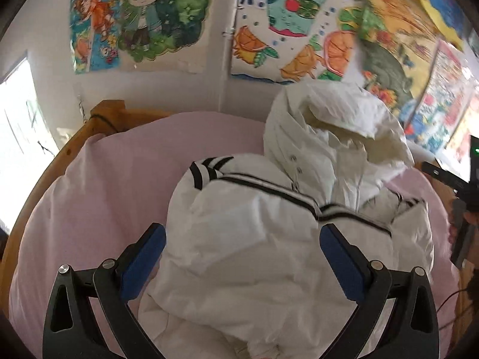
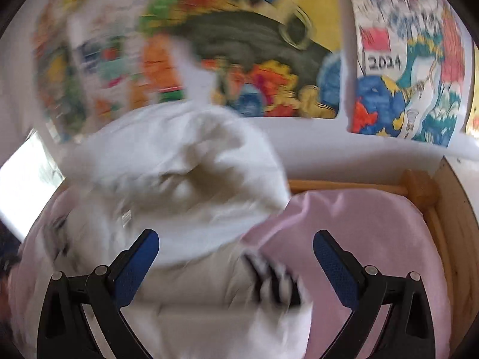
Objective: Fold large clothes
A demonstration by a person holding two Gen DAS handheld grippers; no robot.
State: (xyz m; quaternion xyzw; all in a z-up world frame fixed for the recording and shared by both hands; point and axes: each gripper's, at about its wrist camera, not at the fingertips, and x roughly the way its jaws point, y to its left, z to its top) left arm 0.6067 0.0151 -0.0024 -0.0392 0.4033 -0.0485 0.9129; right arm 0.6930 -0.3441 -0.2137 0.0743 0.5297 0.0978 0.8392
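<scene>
A white padded jacket (image 1: 269, 239) with black stripe trim lies bunched on a pink bed sheet (image 1: 104, 185). Its hood (image 1: 338, 128) stands up at the far end. My left gripper (image 1: 242, 239) is open, its blue pads either side of the jacket's body, holding nothing. In the right wrist view, which is motion-blurred, the jacket (image 2: 179, 179) lies ahead and to the left, with a striped cuff (image 2: 275, 275) between the fingers. My right gripper (image 2: 236, 248) is open and holds nothing. Part of the right gripper shows at the left wrist view's right edge (image 1: 449, 179).
The bed has a wooden frame (image 1: 101, 119), also seen in the right wrist view (image 2: 419, 185). Colourful drawings (image 1: 269, 24) cover the white wall behind. A bright window (image 1: 18, 137) is at the left. Pink sheet (image 2: 374, 239) lies bare at the right.
</scene>
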